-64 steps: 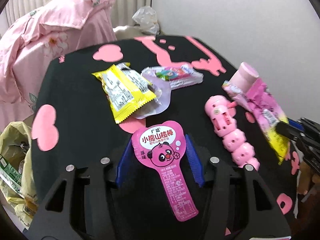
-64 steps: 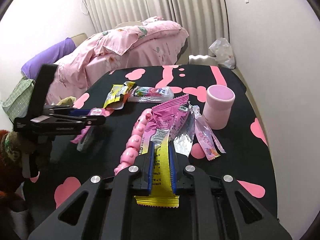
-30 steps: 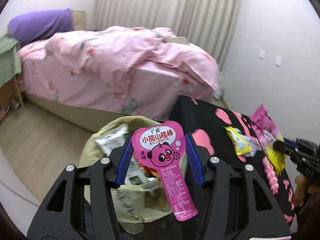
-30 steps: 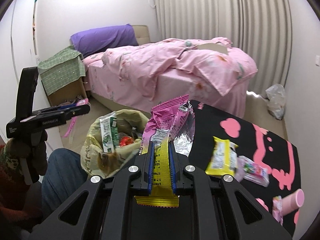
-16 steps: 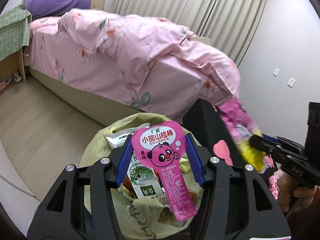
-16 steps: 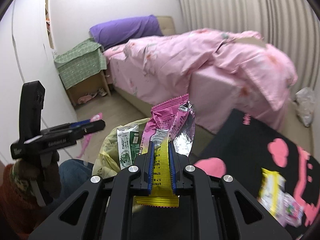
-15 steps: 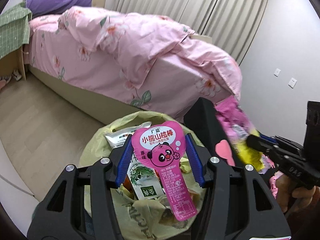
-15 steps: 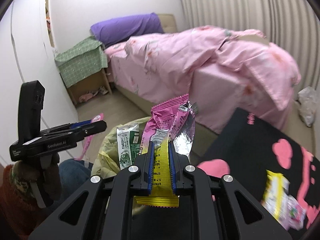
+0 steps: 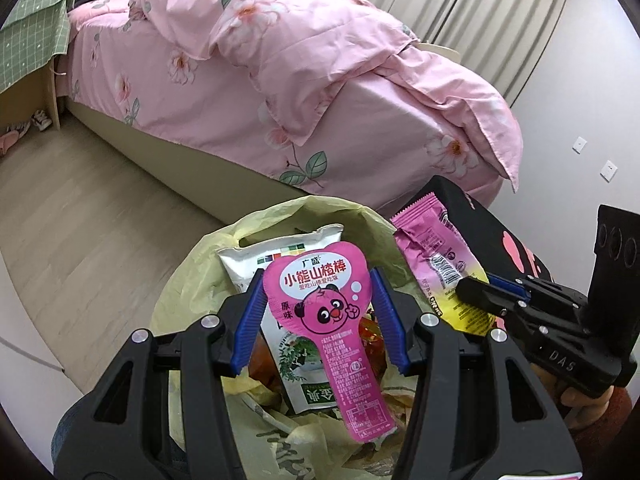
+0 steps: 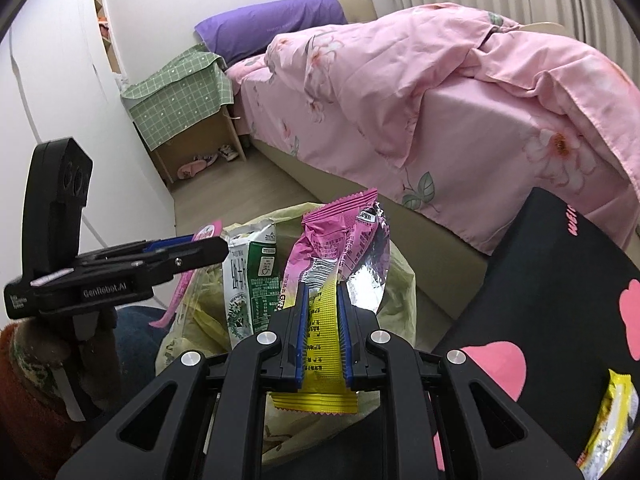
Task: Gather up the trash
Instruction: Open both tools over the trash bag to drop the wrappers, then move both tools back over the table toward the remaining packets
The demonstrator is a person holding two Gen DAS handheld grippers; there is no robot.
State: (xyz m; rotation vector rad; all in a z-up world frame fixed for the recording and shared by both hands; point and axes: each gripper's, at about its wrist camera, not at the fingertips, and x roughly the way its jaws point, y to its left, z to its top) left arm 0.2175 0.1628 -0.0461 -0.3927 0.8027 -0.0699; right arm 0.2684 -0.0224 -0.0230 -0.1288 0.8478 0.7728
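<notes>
My left gripper (image 9: 318,280) is shut on a pink heart-shaped wrapper (image 9: 320,304) with a cartoon bear, its long tail hanging toward the camera. It hovers right over the mouth of a yellowish trash bag (image 9: 192,280). My right gripper (image 10: 322,294) is shut on the yellow end of a crumpled pink and yellow snack wrapper (image 10: 340,240), above the bag's (image 10: 400,280) near side. Each gripper shows in the other's view: the right gripper (image 9: 468,292) to the right, the left gripper (image 10: 216,246) to the left. A white and green carton (image 10: 248,280) stands in the bag.
A black table (image 10: 560,280) with pink shapes stands right of the bag, with a yellow packet (image 10: 608,420) on it. Beyond lies a bed (image 9: 280,80) with a pink quilt. A nightstand (image 10: 180,92) under green cloth is at the back left. A person's knee (image 10: 132,320) is beside the bag.
Both grippers have swung away from the table to the trash bag and sunk closer to it, so the bag looks larger. Each wrapper stays held.
</notes>
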